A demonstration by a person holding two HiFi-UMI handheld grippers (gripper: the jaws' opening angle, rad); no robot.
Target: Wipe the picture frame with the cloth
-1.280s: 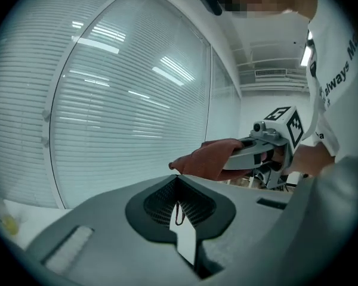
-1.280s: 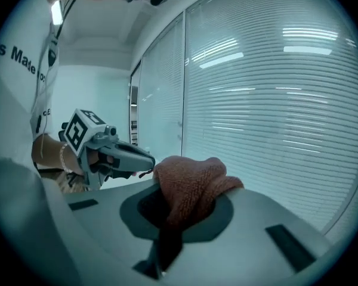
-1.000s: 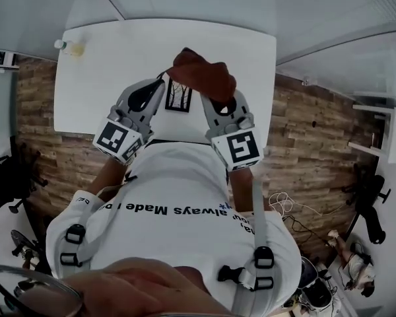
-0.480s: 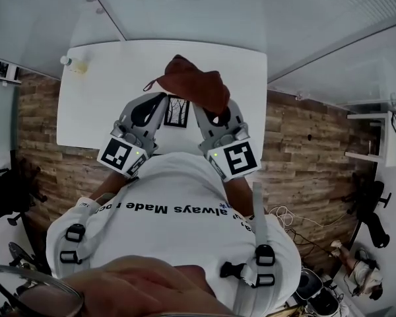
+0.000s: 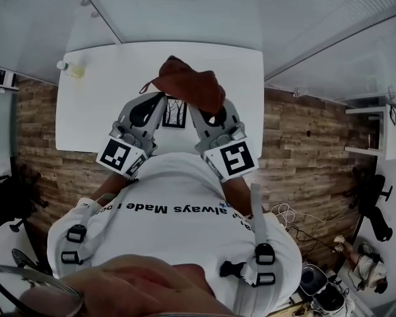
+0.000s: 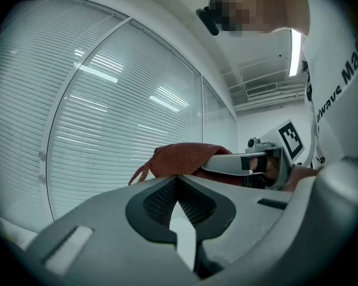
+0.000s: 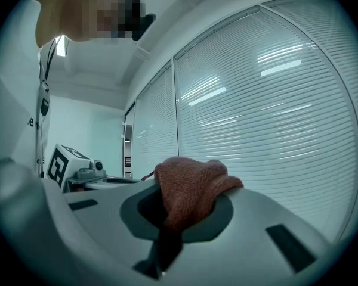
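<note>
The picture frame (image 5: 175, 113), black with a tree print, is held up over the white table (image 5: 92, 111), between my two grippers. My left gripper (image 5: 160, 101) is shut on it; in the left gripper view only a thin pale edge (image 6: 182, 238) shows between the shut jaws of the left gripper (image 6: 179, 219). The reddish-brown cloth (image 5: 188, 84) bunches over the frame's top right. My right gripper (image 5: 199, 105) is shut on the cloth (image 7: 191, 186), which spills out of the jaws of the right gripper (image 7: 167, 231). From the left gripper view the cloth (image 6: 179, 158) and the right gripper (image 6: 244, 162) lie just ahead.
A small bottle (image 5: 69, 68) stands at the table's far left corner. Window blinds (image 7: 274, 100) rise beyond the table. Wooden floor (image 5: 303, 150) surrounds it, with office chairs (image 5: 373, 203) at right and left. My torso fills the lower head view.
The head view has shifted, so the table sits lower in the picture. The cloth has slid slightly left over the frame's top. Both grips are unchanged.
</note>
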